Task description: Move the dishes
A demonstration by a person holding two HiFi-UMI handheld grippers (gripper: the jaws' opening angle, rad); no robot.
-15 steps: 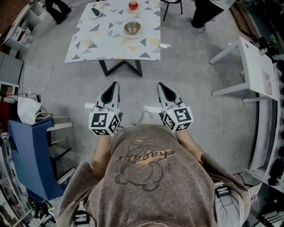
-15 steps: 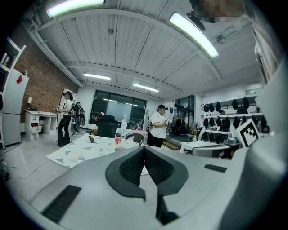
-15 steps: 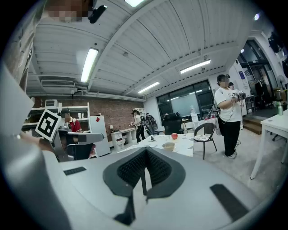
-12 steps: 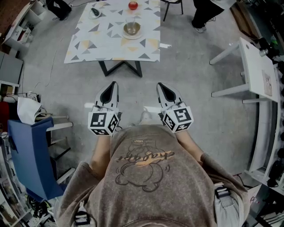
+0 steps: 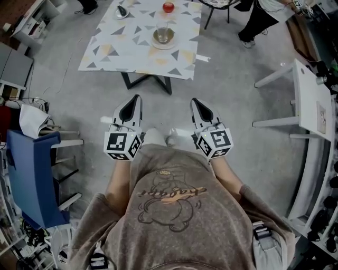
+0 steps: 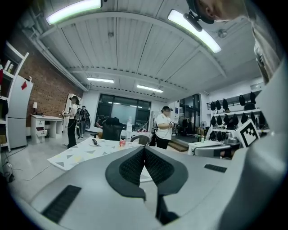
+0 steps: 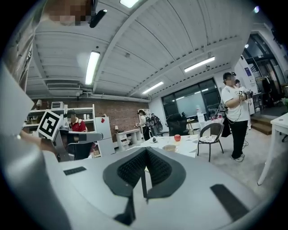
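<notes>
Left gripper (image 5: 135,100) and right gripper (image 5: 195,102), jaws pressed together on nothing, hang well short of the pale round saucer (image 5: 163,38) on the triangle-patterned table (image 5: 119,50), which has edged nearer: approach apparently under way.

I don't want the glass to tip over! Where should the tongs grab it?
Probably by its side walls, about halfway up. The glass stands upright, seemingly on the round dish, so come in level from the table's near edge; the apple sits behind it. The left tongs and right tongs are shut, so open one first.
</notes>
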